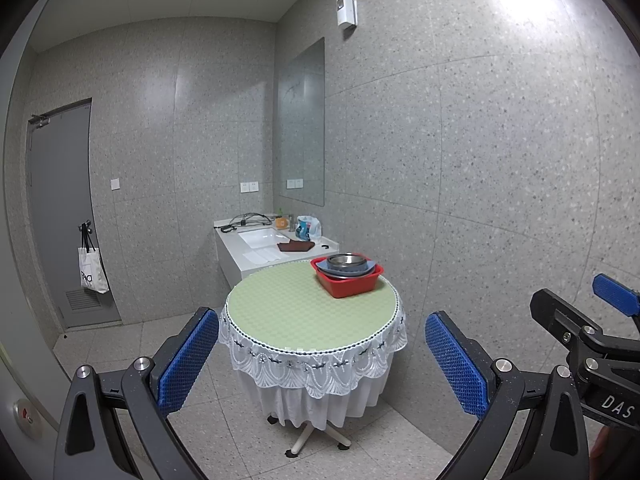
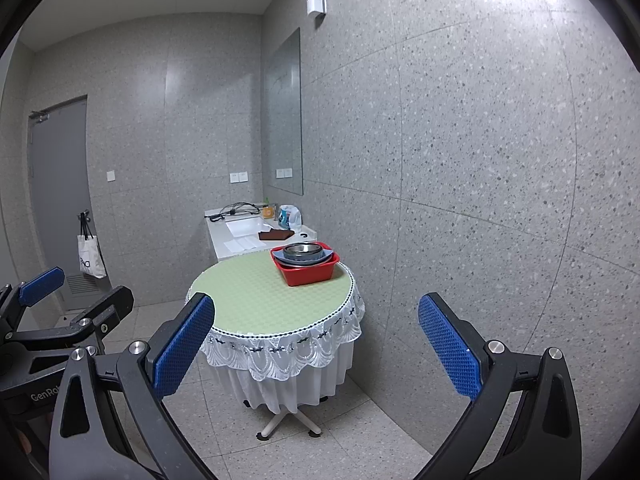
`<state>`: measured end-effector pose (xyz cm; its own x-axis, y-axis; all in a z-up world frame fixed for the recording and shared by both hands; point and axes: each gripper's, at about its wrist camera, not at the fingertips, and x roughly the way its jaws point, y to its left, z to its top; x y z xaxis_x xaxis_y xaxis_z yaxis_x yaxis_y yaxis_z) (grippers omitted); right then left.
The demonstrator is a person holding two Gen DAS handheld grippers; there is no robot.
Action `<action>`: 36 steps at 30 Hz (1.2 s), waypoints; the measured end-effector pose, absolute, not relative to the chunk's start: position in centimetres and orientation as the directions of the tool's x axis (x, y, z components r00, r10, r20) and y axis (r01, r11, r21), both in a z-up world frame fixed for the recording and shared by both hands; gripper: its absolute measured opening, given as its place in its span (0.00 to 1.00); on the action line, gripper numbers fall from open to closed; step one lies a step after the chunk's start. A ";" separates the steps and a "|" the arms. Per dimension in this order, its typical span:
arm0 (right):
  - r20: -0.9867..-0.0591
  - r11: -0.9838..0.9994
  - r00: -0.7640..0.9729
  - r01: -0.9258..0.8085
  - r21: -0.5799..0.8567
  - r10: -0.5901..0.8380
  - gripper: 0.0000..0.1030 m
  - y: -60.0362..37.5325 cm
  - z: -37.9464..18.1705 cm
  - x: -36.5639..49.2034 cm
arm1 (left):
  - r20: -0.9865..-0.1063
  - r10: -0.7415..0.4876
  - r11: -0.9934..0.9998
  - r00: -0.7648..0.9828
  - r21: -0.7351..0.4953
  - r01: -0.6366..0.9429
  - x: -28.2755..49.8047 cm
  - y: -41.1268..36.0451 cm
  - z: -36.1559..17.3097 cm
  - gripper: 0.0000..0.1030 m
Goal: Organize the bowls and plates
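**Listener:** Dishes first, please. Where are they?

**Operator:** Dishes sit stacked inside a red tub at the far right edge of a round table. On top I see a metal bowl; under it lies a blue-grey plate whose corners stick out past the bowl. More metal shows beneath that, but I cannot tell how many pieces are in the stack.

**Listener:** And the table itself?

**Operator:** It has a pale green cover with a white lace skirt hanging round its rim, and it stands on a splayed white foot. Apart from the tub, I see only the green cover.

**Listener:** Where are your grippers?

**Operator:** Both are held in the air on the near side of the table, well apart from the tub. My left gripper has its blue padded fingers spread wide, holding nothing. My right gripper is the same: fingers wide, nothing between them. Each camera catches the other gripper at its edge.

**Listener:** What lies beyond?

**Operator:** Behind the table, a white counter with a sink, some cables, a brown cloth and a plastic bag. A mirror hangs on the speckled grey wall above. Far left, a grey door with a white tote bag hanging beside it.
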<state>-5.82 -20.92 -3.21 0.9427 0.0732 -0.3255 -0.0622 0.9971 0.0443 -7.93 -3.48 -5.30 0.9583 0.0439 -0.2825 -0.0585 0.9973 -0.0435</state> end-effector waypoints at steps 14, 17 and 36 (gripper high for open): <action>-0.320 0.997 0.945 -0.061 0.043 0.071 1.00 -21.2 -3.3 -5.6 | -0.276 0.044 0.998 0.960 -0.038 -0.057 -8.1 -3.1 -5.4 0.99; -0.319 0.997 0.945 -0.061 0.044 0.072 1.00 -21.2 -3.3 -5.6 | -0.275 0.044 0.998 0.960 -0.038 -0.056 -8.1 -3.0 -5.4 0.99; -0.321 0.997 0.944 -0.063 0.043 0.073 1.00 -21.3 -3.2 -5.4 | -0.273 0.044 0.998 0.961 -0.036 -0.056 -8.1 -2.4 -5.6 0.99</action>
